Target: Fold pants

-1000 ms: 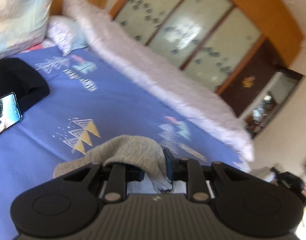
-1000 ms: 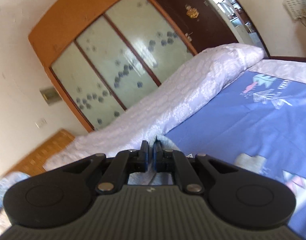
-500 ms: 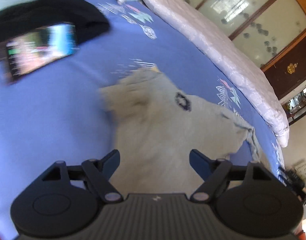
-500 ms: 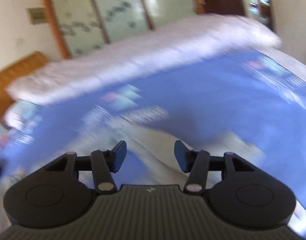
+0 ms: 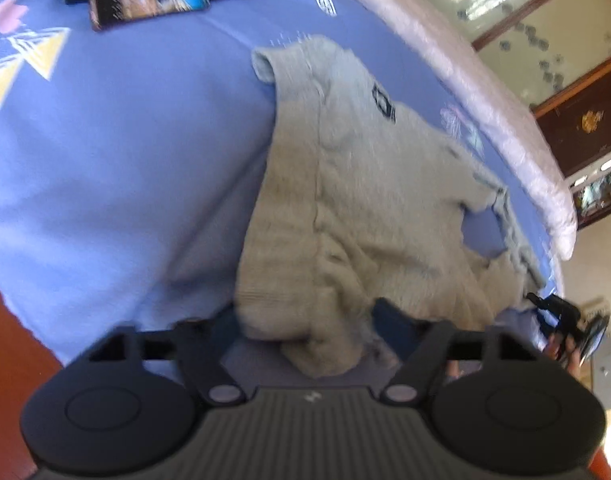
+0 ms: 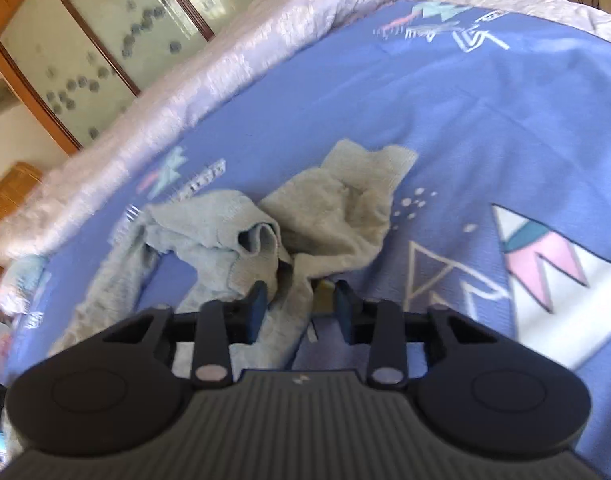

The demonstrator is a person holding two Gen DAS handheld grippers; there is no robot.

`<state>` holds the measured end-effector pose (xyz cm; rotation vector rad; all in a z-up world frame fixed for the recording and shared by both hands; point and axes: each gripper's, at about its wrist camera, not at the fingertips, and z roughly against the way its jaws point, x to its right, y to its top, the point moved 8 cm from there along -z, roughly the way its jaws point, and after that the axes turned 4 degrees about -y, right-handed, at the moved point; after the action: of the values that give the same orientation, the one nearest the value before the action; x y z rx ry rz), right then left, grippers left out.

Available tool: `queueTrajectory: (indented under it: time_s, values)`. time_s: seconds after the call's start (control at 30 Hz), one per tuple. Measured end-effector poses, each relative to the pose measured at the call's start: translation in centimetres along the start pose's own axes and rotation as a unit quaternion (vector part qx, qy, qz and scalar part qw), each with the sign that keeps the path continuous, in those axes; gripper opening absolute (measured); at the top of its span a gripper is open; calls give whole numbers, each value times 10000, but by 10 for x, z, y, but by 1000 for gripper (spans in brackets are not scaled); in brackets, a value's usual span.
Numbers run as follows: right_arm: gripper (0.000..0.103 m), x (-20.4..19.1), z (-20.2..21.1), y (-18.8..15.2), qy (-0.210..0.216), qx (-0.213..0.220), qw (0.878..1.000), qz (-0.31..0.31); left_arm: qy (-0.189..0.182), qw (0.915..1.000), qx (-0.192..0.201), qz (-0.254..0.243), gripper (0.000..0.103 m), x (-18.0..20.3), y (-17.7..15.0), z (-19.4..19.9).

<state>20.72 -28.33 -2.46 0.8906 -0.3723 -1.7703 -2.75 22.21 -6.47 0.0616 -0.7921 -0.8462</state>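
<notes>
Up close, the left gripper point(image 5: 311, 328) is closing around a bunched near edge of the grey pants point(image 5: 357, 184) — cloth between its jaws, not yet pinched. Beyond it, the garment's long axis runs away across the blue bedsheet point(image 5: 117, 152). Meanwhile the right gripper point(image 6: 299, 306) straddles a ridge of the crumpled far end, its pads apart. Both hands sit equally near.
</notes>
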Motion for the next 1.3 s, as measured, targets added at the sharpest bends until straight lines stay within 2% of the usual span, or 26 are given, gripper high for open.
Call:
queueTrajectory:
  time_s: [0.03, 0.1, 0.23, 0.37, 0.47, 0.53, 0.57, 0.6, 0.63, 0.67, 0.77, 0.87, 0.9, 0.97, 1.03, 1.07, 1.1, 1.17, 1.23, 1.27, 1.3]
  values:
    - [6, 1, -18, 9, -195, -41, 9998, 48, 43, 10000, -59, -45, 43, 2, -1, -4]
    - [5, 4, -10, 17, -338, 192, 9992, -19, 14, 9999, -17, -164, 36, 12, 2, -2]
    - [5, 8, 59, 44, -353, 1192, 9922, -86, -218, 9978, 477, -397, 34, 34, 29, 26]
    - [5, 25, 152, 64, -426, 2230, 9739, -63, -474, 9965, 692, 17, 34, 37, 54, 40]
    - [5, 55, 216, 74, -613, 2956, 9527, -359, -411, 9966, 631, 338, 34, 32, 66, 33]
    - [5, 76, 244, 76, -808, 3262, 9407, -452, -353, 9971, 557, 379, 37, 33, 72, 21]
    - [5, 84, 249, 76, -920, 3267, 9396, -435, -248, 9978, 543, 274, 44, 35, 74, 14]
    - [5, 90, 244, 77, -1049, 3158, 9423, -363, 8, 9986, 507, 157, 46, 33, 73, 7]
    - [5, 99, 235, 75, -1209, 2995, 9459, -308, 379, 9984, 425, -14, 45, 32, 69, 0]
    - [5, 110, 222, 69, -1381, 2738, 9515, -251, 520, 9979, 352, -131, 45, 33, 64, -3]
    - [9, 145, 191, 41, -1649, 2053, 9625, -647, 366, 9991, 143, -184, 49, 29, 42, -2]
    - [12, 176, 179, 7, -1721, 1667, 9625, -1270, 421, 9990, 145, 71, 70, 10, 28, 13]
    - [14, 181, 177, 0, -1737, 1576, 9622, -1385, 385, 9989, 173, 195, 76, 4, 27, 19]
    - [19, 187, 178, -11, -1706, 1464, 9625, -1515, 224, 9987, 226, 387, 81, -2, 26, 29]
    - [26, 176, 185, -21, -1713, 1486, 9626, -1485, 6, 9985, 262, 489, 86, 0, 28, 34]
    - [30, 174, 186, -23, -1702, 1507, 9626, -1474, -122, 9982, 269, 515, 95, 4, 29, 33]
    - [32, 174, 187, -21, -1672, 1533, 9624, -1493, -230, 9980, 258, 531, 99, 8, 29, 30]
    - [33, 179, 189, -20, -1628, 1568, 9605, -1626, -375, 9981, 117, 479, 98, 19, 25, 18]
    - [35, 189, 195, -25, -1520, 1610, 9572, -1864, -377, 9985, -109, 380, 90, 29, 19, 0]
    - [36, 193, 197, -25, -1423, 1618, 9559, -1994, -355, 9986, -224, 335, 77, 33, 15, -8]
    - [36, 197, 197, -25, -1346, 1601, 9554, -2087, -316, 9985, -339, 305, 56, 35, 12, -16]
